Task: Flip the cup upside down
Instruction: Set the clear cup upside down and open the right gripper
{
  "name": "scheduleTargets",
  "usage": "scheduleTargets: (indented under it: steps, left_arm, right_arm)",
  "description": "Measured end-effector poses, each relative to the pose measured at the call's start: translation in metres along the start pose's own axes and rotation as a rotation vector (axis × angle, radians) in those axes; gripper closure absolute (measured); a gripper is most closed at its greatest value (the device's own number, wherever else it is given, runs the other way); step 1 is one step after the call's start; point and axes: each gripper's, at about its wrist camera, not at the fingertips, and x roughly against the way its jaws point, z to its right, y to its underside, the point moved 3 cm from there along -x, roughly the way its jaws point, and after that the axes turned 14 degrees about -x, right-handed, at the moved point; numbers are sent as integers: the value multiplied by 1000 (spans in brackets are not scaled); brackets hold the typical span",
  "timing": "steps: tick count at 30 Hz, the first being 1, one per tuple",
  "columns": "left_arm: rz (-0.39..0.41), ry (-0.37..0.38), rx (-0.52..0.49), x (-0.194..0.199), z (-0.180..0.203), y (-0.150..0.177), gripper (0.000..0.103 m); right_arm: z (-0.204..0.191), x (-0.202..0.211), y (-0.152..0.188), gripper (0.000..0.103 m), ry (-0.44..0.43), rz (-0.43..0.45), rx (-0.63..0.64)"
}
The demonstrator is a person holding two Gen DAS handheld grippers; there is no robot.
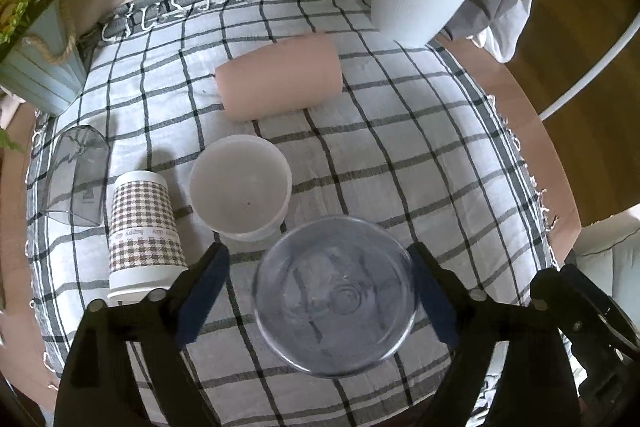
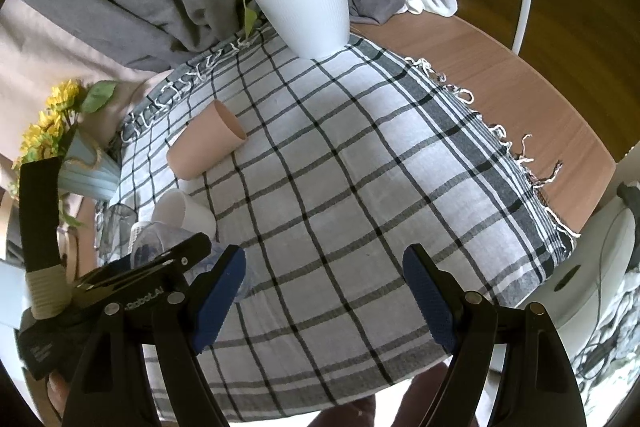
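A clear plastic cup (image 1: 334,297) stands upright on the checked cloth, its mouth toward the camera. My left gripper (image 1: 320,295) is open, with one blue pad on each side of the cup and a gap on both sides. A pink cup (image 1: 280,77) lies on its side farther back. A white cup (image 1: 240,187) stands upright. A houndstooth paper cup (image 1: 142,231) and a clear cup (image 1: 76,179) stand mouth-down at the left. My right gripper (image 2: 324,293) is open and empty over bare cloth. The pink cup (image 2: 206,143) and white cup (image 2: 184,213) show at its left.
A white pot with a green plant (image 1: 420,3) stands at the back right of the cloth (image 1: 400,155); it also shows in the right wrist view (image 2: 308,11). A pale blue pot of yellow flowers (image 1: 36,67) stands at the back left. The wooden table edge (image 2: 500,75) curves to the right.
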Motion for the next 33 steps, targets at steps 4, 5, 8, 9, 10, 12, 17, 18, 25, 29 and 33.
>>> scheduleTargets:
  steps: [4, 5, 8, 9, 10, 12, 17, 18, 25, 29, 33]
  left_arm:
    - [-8, 17, 10, -1, -2, 0, 12]
    - [-8, 21, 10, 0, -2, 0, 12]
    - [-5, 30, 9, 2, -1, 1, 12]
    - [-3, 32, 12, 4, -1, 1, 12]
    - [-1, 33, 15, 6, -2, 1, 12]
    - [10, 40, 23, 13, -3, 2, 12]
    - [62, 22, 63, 39, -11, 7, 4]
    - [73, 11, 71, 46, -14, 8, 3]
    - [145, -167, 152, 87, -42, 31, 0]
    - [169, -236, 199, 106, -58, 49, 0]
    - [193, -307, 223, 123, -72, 67, 0]
  right_arm:
    - [-3, 1, -1, 22, 0, 5, -1]
    - [-4, 1, -1, 22, -1, 4, 1]
    - [-6, 1, -2, 22, -2, 2, 14]
    - [-6, 1, -1, 22, -3, 2, 16]
    - [-7, 2, -2, 22, -3, 5, 17]
    - [-8, 6, -2, 22, -2, 18, 19]
    - [-14, 24, -5, 19, -20, 63, 23]
    - [-17, 28, -6, 17, -24, 74, 28]
    - [-42, 56, -1, 14, -51, 146, 103]
    - [-59, 63, 9, 13, -67, 150, 149]
    - [-73, 67, 19, 13, -82, 148, 200]
